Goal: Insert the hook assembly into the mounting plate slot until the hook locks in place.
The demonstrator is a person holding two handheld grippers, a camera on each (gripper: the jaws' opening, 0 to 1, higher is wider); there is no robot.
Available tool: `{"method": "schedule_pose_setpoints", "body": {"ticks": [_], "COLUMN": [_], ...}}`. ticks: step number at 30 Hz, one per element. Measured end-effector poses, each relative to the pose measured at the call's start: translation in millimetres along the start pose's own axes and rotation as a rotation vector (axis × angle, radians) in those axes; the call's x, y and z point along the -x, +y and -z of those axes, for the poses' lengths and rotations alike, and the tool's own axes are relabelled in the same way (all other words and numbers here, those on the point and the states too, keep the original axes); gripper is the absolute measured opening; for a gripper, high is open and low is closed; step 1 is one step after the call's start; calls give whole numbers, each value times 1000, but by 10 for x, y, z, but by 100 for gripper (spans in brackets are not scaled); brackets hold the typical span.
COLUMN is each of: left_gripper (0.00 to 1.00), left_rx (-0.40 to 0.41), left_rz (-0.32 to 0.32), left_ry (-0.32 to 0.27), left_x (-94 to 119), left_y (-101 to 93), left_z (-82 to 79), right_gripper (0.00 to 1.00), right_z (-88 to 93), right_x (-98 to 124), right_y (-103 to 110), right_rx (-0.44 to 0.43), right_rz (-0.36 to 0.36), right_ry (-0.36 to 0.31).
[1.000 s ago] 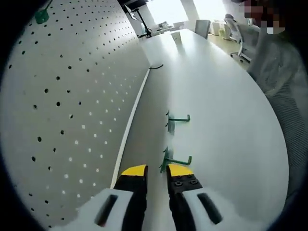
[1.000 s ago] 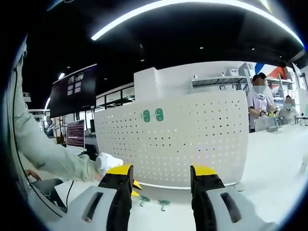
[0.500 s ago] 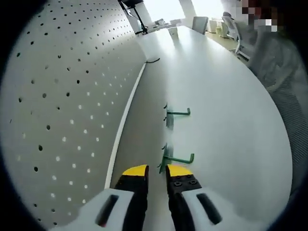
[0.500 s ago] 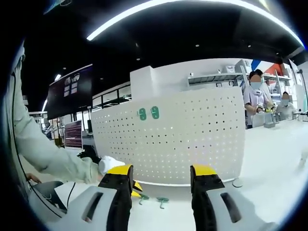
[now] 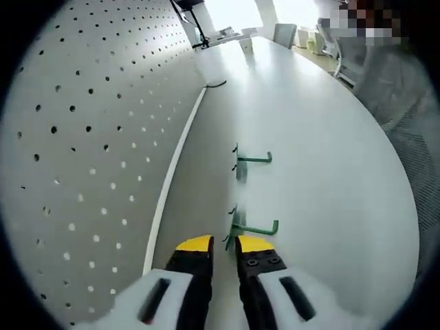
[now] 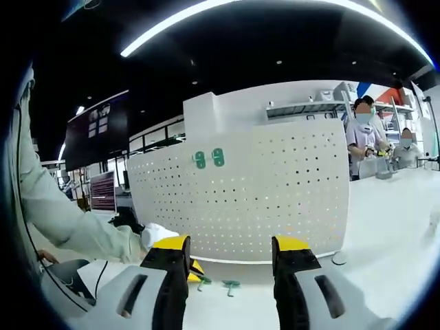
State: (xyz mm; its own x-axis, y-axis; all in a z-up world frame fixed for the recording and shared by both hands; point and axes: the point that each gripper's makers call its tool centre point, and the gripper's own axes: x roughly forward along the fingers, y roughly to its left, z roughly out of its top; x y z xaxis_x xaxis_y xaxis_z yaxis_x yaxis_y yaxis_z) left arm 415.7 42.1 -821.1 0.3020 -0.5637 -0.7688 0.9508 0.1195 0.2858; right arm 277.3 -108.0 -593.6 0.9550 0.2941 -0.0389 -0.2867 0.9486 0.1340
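Two green hooks lie on the white table beside the pegboard (image 5: 89, 151): a near hook (image 5: 251, 229) and a far hook (image 5: 251, 159). My left gripper (image 5: 224, 246) hovers low over the table. Its yellow-tipped jaws stand a narrow gap apart with nothing between them, and the near hook's back plate is just ahead of the right tip. The right gripper (image 6: 231, 246) is open and empty, held well back and facing the pegboard (image 6: 275, 199). Two green mounting plates (image 6: 208, 159) sit high on the pegboard. Both hooks (image 6: 218, 282) show small on the table below.
A person's sleeve (image 6: 62, 220) reaches in from the left, holding the left gripper (image 6: 158, 235) near the hooks. Two people (image 6: 362, 134) stand at a counter at the far right. A black cable (image 5: 216, 85) lies at the pegboard's foot. Office chairs (image 5: 330, 38) stand beyond the table.
The left view has shifted slightly along the pegboard, and a green plate at its upper left has left the picture. The hooks lie where they were. The right view drifted a little.
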Motion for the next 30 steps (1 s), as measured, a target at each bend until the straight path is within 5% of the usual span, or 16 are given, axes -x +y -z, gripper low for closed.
{"method": "schedule_pose_setpoints", "body": {"ticks": [20, 30], "left_gripper": [4, 3], "left_rx": [-3, 9], "left_rz": [31, -8], "left_ry": [4, 4], "left_x": [-48, -36], "left_y": [-19, -20], "left_z": [-12, -24], "right_gripper": [45, 45], "right_z": [40, 21], "right_x": [19, 30], "right_y": [-49, -35], "right_rx": [-11, -15], "right_rz": [14, 14], "right_ry": [17, 9]}}
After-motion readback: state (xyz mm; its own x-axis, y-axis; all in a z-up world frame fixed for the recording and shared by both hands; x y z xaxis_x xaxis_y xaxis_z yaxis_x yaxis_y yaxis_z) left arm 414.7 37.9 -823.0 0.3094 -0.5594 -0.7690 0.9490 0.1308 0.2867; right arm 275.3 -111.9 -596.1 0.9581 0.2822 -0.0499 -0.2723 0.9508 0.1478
